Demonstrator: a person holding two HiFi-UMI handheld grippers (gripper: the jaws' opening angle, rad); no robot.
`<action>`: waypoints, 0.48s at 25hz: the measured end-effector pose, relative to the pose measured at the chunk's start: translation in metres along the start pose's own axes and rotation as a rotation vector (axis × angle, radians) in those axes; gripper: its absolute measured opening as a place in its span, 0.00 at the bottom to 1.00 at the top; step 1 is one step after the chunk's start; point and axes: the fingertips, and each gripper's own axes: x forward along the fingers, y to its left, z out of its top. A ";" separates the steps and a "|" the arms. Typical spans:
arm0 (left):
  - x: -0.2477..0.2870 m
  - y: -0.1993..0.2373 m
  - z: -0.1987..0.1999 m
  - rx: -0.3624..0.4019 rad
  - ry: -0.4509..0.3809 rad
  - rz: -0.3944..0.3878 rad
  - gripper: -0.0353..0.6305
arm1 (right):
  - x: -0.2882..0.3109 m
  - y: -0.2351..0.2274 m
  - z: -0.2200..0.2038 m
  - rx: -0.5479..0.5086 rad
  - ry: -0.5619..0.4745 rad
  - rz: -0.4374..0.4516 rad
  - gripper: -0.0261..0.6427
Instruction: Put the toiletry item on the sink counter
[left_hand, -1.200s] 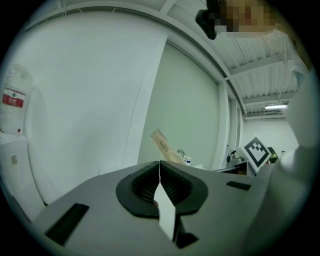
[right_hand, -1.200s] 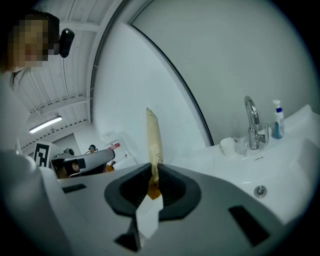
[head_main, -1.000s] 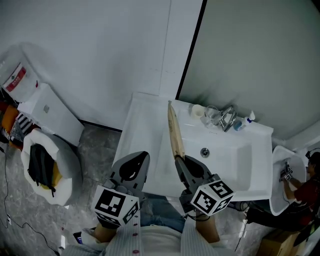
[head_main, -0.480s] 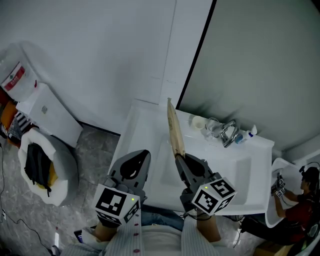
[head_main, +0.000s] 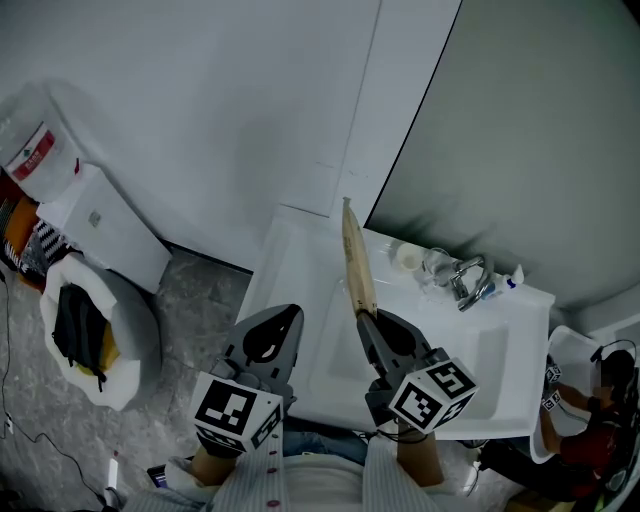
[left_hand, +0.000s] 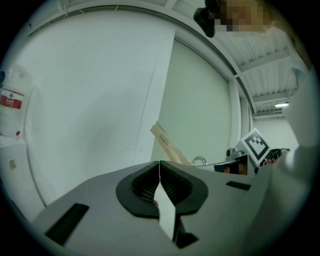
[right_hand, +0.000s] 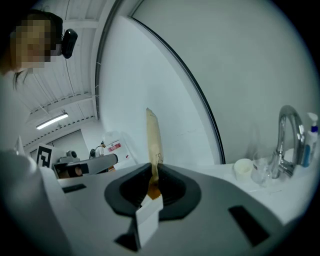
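Observation:
A long, flat toiletry item in tan paper wrapping (head_main: 356, 262) sticks up and forward out of my right gripper (head_main: 365, 318), which is shut on its lower end. In the right gripper view the tan item (right_hand: 153, 142) rises from between the jaws of the right gripper (right_hand: 152, 175). It hangs over the left part of the white sink counter (head_main: 292, 268). My left gripper (head_main: 288, 312) is beside it at the counter's front edge, shut with nothing in it. The left gripper view shows the left gripper (left_hand: 159, 172) with its jaws meeting, and the tan item (left_hand: 167, 145) beyond them.
At the counter's back stand a chrome faucet (head_main: 470, 281), a small white cup (head_main: 407, 258), a clear glass (head_main: 437, 265) and a blue bottle (head_main: 512, 278). The basin (head_main: 480, 352) lies right of my grippers. A lined white bin (head_main: 92, 338) stands on the floor at left. A person (head_main: 590, 425) crouches at lower right.
The view has shifted, so the counter and faucet now sit further right and lower in frame. Both grippers keep their pose, and the tan item stays in the right one.

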 end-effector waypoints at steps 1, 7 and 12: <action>0.000 0.002 0.000 0.002 0.003 -0.005 0.08 | 0.003 0.001 0.000 0.000 -0.001 -0.003 0.10; 0.004 0.014 0.009 0.009 -0.002 -0.039 0.08 | 0.014 0.007 0.005 -0.004 -0.009 -0.029 0.10; 0.010 0.016 0.011 0.009 -0.004 -0.059 0.08 | 0.016 0.007 0.012 -0.019 -0.021 -0.043 0.10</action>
